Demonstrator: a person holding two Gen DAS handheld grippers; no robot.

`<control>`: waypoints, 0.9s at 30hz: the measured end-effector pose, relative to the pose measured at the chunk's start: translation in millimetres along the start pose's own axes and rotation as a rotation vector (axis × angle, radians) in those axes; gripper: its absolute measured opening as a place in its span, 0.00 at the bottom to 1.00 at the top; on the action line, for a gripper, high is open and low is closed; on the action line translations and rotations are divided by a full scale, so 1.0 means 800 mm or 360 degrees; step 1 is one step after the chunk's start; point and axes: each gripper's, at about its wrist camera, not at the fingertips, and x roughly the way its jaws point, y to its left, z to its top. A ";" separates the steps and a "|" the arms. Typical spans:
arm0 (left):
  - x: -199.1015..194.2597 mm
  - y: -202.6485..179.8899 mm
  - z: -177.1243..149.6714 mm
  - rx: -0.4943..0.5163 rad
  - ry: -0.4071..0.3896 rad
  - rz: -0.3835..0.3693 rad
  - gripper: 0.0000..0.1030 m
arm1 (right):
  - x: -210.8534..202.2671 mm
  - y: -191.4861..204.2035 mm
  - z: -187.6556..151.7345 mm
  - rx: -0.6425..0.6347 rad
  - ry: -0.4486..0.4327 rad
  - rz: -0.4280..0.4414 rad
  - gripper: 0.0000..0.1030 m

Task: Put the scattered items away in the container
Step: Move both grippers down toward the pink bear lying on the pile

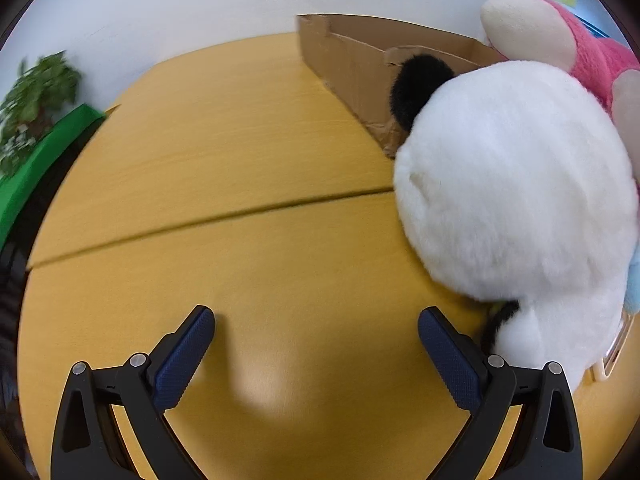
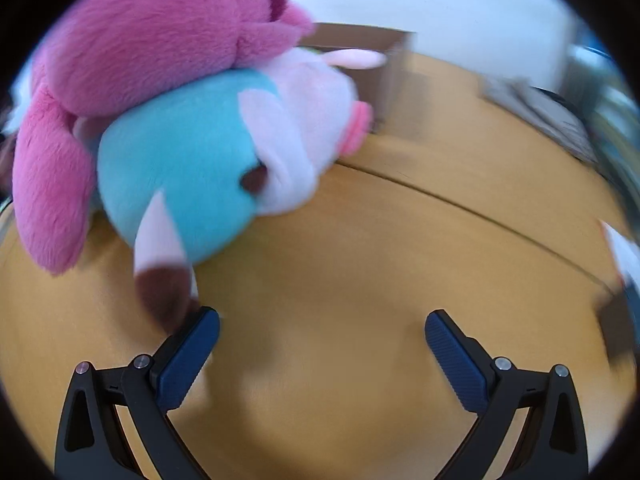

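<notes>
Greenery [image 1: 38, 92] blurs at the far left of the left wrist view, well left of the cardboard box [image 1: 360, 64], above a green strip [image 1: 44, 160] at the edge of the yellow wooden counter [image 1: 240, 168]. The left tongs [image 1: 316, 338] hang spread over bare counter, nearer the camera than the box, pinching nothing; a seam in the counter runs between them and the box. The box stands open at the back of the counter, against the white wall. Just right of it and in front of its near corner lies a white plush toy [image 1: 516, 196] with a black ear [image 1: 420, 88] against the cardboard, and a pink plush toy [image 1: 592, 56] rests on top of it, beside the box rim. In the right wrist view the pink plush toy [image 2: 160, 40] lies over a blue and pale pink plush toy [image 2: 192, 168], both on the counter [image 2: 360, 248] in front and left of the box [image 2: 384, 72], outside it. The right tongs [image 2: 322, 336] are spread wide and empty; the left fingertip [image 2: 200, 332] sits just beside, perhaps touching, the blue toy's brown-tipped foot [image 2: 164, 292]. Blurred clutter [image 2: 544, 112] lies right of the box.
</notes>
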 end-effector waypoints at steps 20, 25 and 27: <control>-0.216 -0.249 0.003 -0.0127 -0.0459 0.0020 1.00 | -0.136 0.134 0.072 0.0597 -0.0338 -0.0045 0.99; -0.206 -0.257 0.008 -0.0184 -0.0382 -0.0048 1.00 | -0.136 0.145 0.062 0.0556 -0.0304 -0.0193 0.99; -0.206 -0.259 0.009 -0.0191 -0.0368 -0.0046 1.00 | -0.137 0.145 0.056 0.0545 -0.0304 -0.0204 0.99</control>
